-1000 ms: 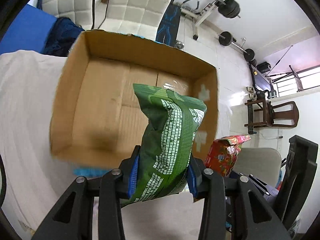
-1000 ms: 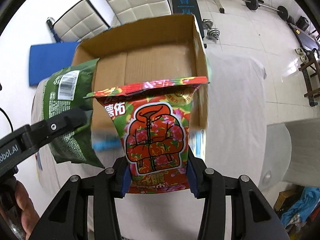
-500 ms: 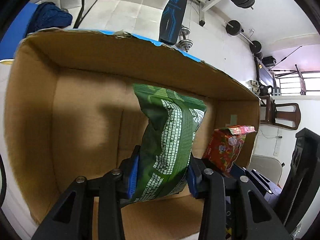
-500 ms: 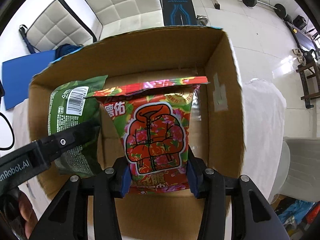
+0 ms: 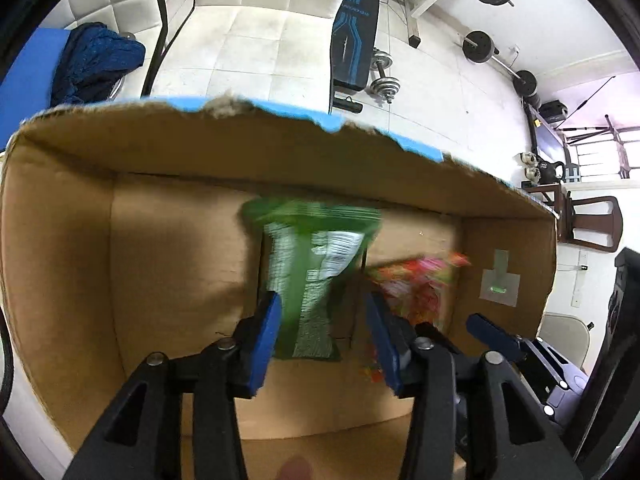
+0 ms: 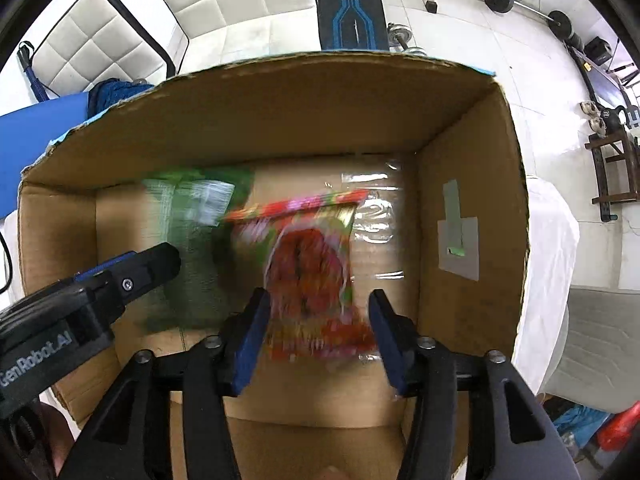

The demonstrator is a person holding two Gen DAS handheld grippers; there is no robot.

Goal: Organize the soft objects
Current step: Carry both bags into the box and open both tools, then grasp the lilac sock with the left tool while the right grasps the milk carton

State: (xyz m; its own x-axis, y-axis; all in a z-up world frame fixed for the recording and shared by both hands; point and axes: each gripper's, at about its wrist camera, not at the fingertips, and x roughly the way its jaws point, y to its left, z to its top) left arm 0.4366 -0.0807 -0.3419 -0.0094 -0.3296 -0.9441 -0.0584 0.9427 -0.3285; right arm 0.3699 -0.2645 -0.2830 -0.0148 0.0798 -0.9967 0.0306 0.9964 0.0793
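Two bags blur inside the box [image 5: 168, 240]: green bag [image 5: 308, 280], red bag [image 6: 316, 276]. I see left gripper [image 5: 324, 336] and right gripper [image 6: 316, 340] with fingers spread apart, gripping neither.

The cardboard box [image 5: 168, 240] is seen as matt brown paperboard, with a torn, rough upper rim. Glossy clear tape [image 6: 376, 208] is stuck on its floor at the centre right. The green packet [image 5: 312, 264] and the red packet [image 6: 312, 264] look like shiny plastic film. Smooth black plastic with blue pads [image 5: 264, 340] is shown at the lower frame.
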